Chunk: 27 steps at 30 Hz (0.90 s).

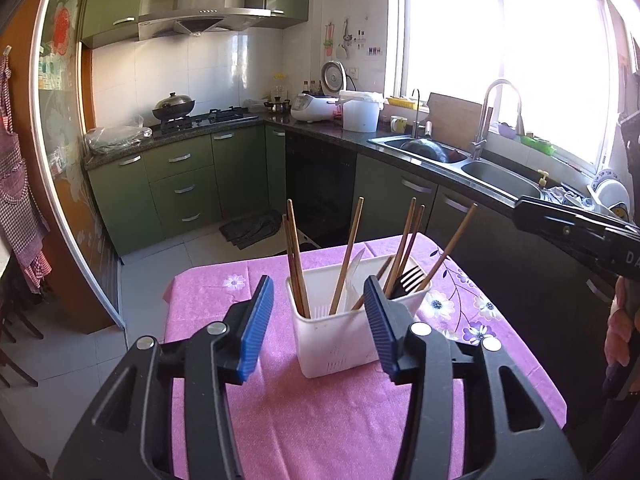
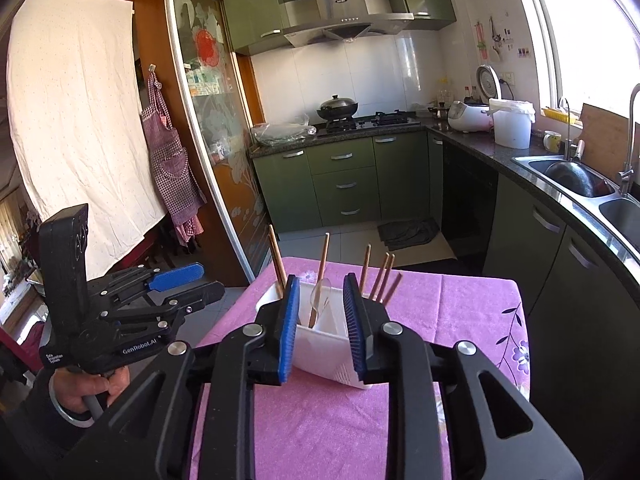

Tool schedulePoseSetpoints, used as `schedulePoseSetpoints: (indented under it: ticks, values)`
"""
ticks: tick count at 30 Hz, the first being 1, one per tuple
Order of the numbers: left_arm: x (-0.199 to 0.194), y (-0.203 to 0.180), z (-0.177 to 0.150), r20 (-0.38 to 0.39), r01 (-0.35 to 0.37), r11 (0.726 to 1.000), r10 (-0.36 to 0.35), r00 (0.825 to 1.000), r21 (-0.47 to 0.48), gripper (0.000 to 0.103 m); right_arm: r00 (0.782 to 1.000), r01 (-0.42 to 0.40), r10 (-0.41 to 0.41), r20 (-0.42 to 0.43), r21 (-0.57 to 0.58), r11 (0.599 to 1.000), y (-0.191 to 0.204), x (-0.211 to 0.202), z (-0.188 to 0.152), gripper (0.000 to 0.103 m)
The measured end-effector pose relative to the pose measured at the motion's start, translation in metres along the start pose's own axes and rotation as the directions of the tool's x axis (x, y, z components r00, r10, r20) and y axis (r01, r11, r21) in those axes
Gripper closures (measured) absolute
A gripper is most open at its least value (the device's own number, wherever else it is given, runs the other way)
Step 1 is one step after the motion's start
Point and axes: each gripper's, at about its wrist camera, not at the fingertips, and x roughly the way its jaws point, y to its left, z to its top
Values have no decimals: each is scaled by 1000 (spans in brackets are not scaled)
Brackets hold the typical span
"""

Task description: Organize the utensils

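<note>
**Utensil caddy on table, both grippers released**

On the pink cloth (image 1: 320,420), the white caddy (image 1: 340,344) stands upright at 12 o'clock of the left gripper (image 1: 320,320). It holds chopsticks (image 1: 348,256), a black fork (image 1: 408,280) and a clear spoon (image 2: 320,292). The left gripper's jaws are parted, empty. The right gripper (image 2: 322,328) is parted narrowly, grasping nothing.

Daylight floods through the window (image 1: 500,56), blown out white; fisheye bends the edges, corners dark, perhaps slightly soft.
</note>
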Motion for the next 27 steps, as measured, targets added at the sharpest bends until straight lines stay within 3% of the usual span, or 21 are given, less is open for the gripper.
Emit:
schedulePoseSetpoints:
  ticks: [2,6,8,14,17,27]
  values:
    - [-14,0,-15,11,0,1000,1,1000,-7,39,999,25,-25,21,-1,1000,2,-19,-19,72]
    - [-40,-6,-45,38,-28,999,27,999,17,32,996,80,-80,32,2,997,3,-49,-68,64]
    - [-53,-9,-61,51,-43,999,42,998,19,21,993,110,-110,44,5,994,6,-63,-90,50]
    - [-91,-9,-100,64,-39,999,41,997,-35,11,983,154,-155,97,10,988,19,-103,-138,13]
    - [-107,-13,-114,64,-49,998,52,997,-45,8,980,164,-163,114,1,986,29,-121,-155,5]
    - [-153,-20,-133,112,-102,991,112,987,-91,7,970,192,-188,154,-14,981,61,-165,-183,5]
